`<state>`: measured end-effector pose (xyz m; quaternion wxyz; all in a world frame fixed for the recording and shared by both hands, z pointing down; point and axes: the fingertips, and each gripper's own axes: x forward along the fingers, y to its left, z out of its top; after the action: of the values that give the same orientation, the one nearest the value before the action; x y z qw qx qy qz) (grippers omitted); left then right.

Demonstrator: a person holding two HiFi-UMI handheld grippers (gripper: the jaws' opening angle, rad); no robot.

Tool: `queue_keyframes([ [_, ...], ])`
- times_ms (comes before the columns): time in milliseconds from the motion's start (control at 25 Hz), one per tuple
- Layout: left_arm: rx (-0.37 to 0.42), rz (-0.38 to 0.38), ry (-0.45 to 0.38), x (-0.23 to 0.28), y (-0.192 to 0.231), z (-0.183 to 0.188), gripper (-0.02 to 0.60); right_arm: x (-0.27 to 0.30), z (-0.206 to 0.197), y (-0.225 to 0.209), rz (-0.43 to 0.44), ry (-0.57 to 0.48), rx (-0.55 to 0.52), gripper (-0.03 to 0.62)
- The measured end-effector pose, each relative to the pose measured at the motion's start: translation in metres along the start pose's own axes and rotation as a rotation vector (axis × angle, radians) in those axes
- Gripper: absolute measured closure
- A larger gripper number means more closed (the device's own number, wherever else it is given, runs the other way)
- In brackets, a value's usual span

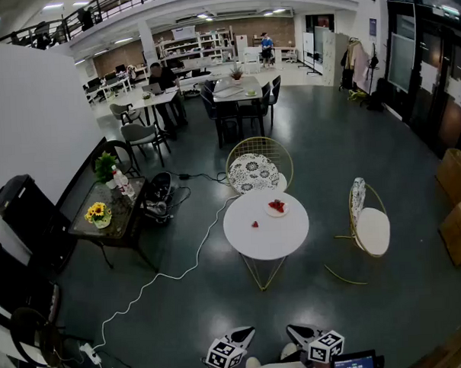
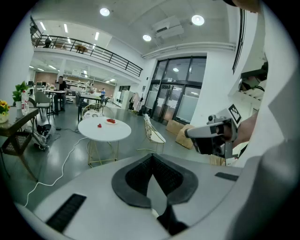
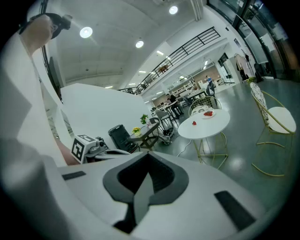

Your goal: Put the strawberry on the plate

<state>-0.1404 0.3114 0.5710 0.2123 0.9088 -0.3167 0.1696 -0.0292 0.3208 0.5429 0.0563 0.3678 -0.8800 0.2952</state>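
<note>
Far ahead stands a round white table [image 1: 267,239]. On it lie a single red strawberry [image 1: 254,224] and a small white plate [image 1: 276,208] with red fruit in it; the strawberry is to the plate's left, apart from it. The left gripper view shows the table [image 2: 104,131], strawberry [image 2: 99,125] and plate [image 2: 111,121]; the right gripper view shows the strawberry [image 3: 194,123] and plate [image 3: 208,113]. My left gripper [image 1: 243,336] and right gripper [image 1: 298,333] are at the bottom edge, close to my body and far from the table. Both have their jaws together with nothing between them.
A patterned round chair [image 1: 257,170] stands behind the table and a white wire chair [image 1: 371,228] to its right. A dark side table [image 1: 121,215] with sunflowers is at the left. A white cable [image 1: 160,278] crosses the floor. Cardboard boxes [image 1: 456,208] sit at the right.
</note>
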Motion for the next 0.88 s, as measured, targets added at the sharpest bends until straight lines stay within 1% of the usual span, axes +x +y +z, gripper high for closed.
queue_keyframes([
  [120, 0.009, 0.002, 0.0, -0.011, -0.003, -0.001, 0.574, -0.001, 0.011, 0.009, 0.01, -0.044, 0.011, 0.586],
  [200, 0.006, 0.014, -0.008, -0.017, 0.0, -0.002, 0.574, 0.001, 0.012, 0.013, 0.015, -0.054, 0.013, 0.586],
  [400, 0.002, 0.031, -0.034, -0.024, 0.007, 0.003, 0.574, 0.01, 0.015, 0.017, 0.016, -0.047, -0.008, 0.586],
  [880, 0.016, 0.028, -0.054, -0.024, 0.005, 0.007, 0.574, 0.01, 0.009, 0.017, -0.008, -0.048, -0.003, 0.586],
])
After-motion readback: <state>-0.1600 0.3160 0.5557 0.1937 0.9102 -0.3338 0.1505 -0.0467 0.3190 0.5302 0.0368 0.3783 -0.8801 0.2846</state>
